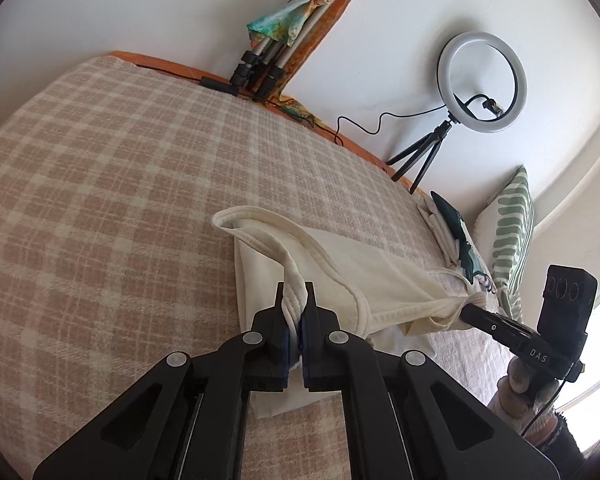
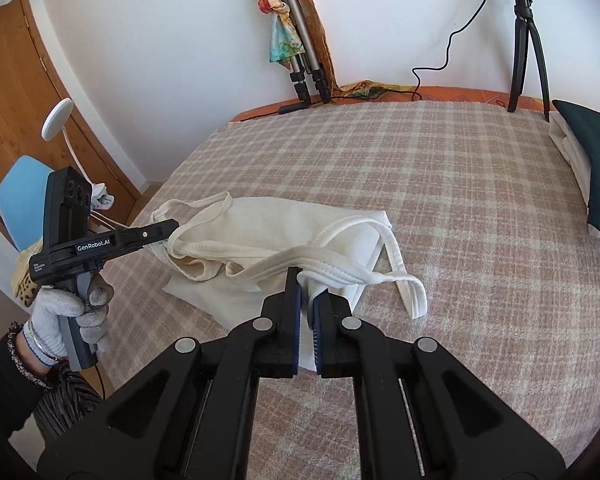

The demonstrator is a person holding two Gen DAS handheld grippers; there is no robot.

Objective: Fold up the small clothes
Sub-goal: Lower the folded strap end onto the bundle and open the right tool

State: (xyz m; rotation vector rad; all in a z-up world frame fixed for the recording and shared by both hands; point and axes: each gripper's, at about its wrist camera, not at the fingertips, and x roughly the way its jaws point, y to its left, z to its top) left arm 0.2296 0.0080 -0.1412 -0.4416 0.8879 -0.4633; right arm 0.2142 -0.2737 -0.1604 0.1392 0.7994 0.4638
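A cream tank top (image 1: 340, 264) lies partly folded on the checked bed cover (image 1: 120, 200). My left gripper (image 1: 296, 300) is shut on a bunched strap and edge of the top. It also shows in the right wrist view (image 2: 164, 238), gripping the top's left end. My right gripper (image 2: 306, 284) is shut on another strap of the tank top (image 2: 284, 232), lifted slightly above the bed cover (image 2: 460, 200). In the left wrist view the right gripper (image 1: 466, 304) pinches the top's far right end. A loose strap loop (image 2: 412, 288) hangs to the right.
A stack of folded clothes with a dark green item (image 2: 592, 160) sits at the bed's right side, next to a striped pillow (image 1: 512, 232). A ring light on a tripod (image 1: 480, 84) and a folded tripod (image 2: 300, 40) stand by the wall. A blue chair (image 2: 20, 200) stands left.
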